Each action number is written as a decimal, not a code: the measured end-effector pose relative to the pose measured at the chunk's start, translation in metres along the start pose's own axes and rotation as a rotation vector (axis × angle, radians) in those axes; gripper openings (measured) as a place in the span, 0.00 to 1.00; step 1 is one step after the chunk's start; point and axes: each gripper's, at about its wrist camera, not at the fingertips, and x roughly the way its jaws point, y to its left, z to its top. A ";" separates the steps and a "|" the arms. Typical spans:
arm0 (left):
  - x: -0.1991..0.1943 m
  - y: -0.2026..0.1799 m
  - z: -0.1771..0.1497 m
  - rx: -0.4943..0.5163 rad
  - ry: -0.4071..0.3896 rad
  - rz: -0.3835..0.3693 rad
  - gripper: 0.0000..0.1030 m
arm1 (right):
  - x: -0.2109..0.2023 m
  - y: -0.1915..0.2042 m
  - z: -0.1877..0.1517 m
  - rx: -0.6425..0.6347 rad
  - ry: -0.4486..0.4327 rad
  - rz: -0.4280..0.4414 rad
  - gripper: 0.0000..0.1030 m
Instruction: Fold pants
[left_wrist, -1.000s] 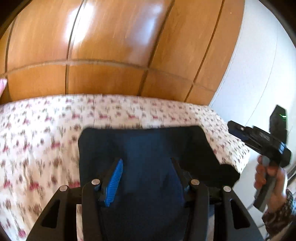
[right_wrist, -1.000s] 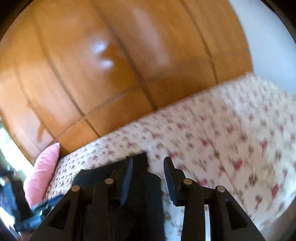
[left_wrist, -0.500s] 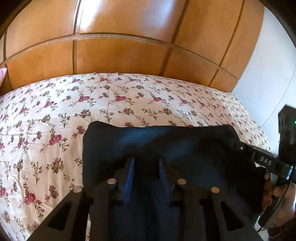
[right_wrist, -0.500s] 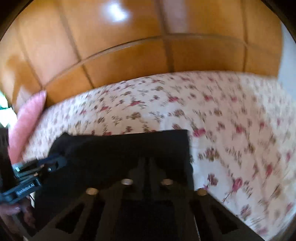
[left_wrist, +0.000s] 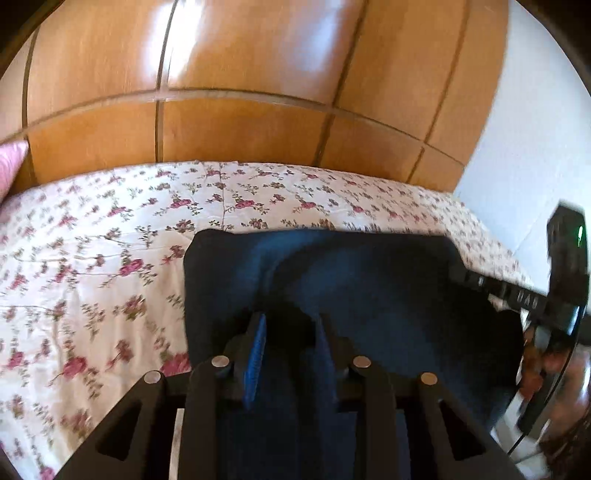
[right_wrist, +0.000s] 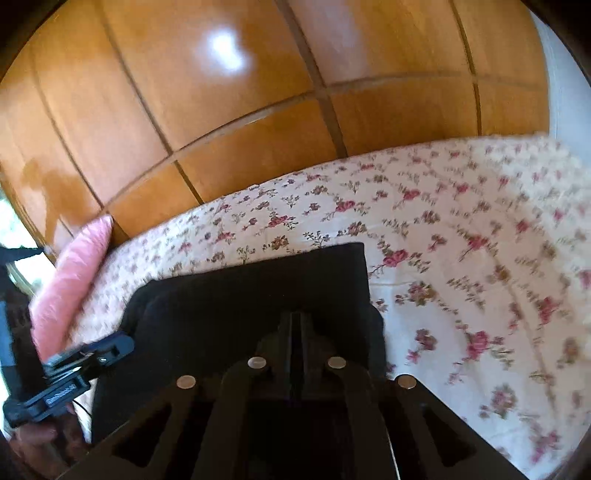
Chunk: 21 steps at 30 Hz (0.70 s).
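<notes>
Both tongs now grip the pants (left_wrist: 369, 280): left tongs (left_wrist: 290, 347), wide apart 1 second ago, easing open around cloth; right tongs (right_wrist: 295, 332) clamped together on it, lowering onto the bed (left_wrist: 92, 258).

A home bedroom: floral bedspread (left_wrist: 110, 258), pink pillow (right_wrist: 70, 280) and wooden wardrobe doors (left_wrist: 240, 74).

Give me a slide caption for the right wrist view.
Right gripper shut on the dark pants over a floral bedspread, pink pillow at left, wooden wardrobe behind.
</notes>
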 end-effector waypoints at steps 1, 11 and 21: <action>-0.005 -0.002 -0.006 0.015 -0.007 0.003 0.28 | -0.007 0.007 -0.004 -0.044 -0.004 -0.016 0.09; -0.042 -0.011 -0.049 0.091 -0.054 -0.004 0.30 | -0.041 0.013 -0.046 -0.133 0.045 -0.034 0.22; -0.057 -0.003 -0.060 0.048 -0.062 -0.048 0.32 | -0.059 0.004 -0.066 -0.149 0.031 -0.035 0.24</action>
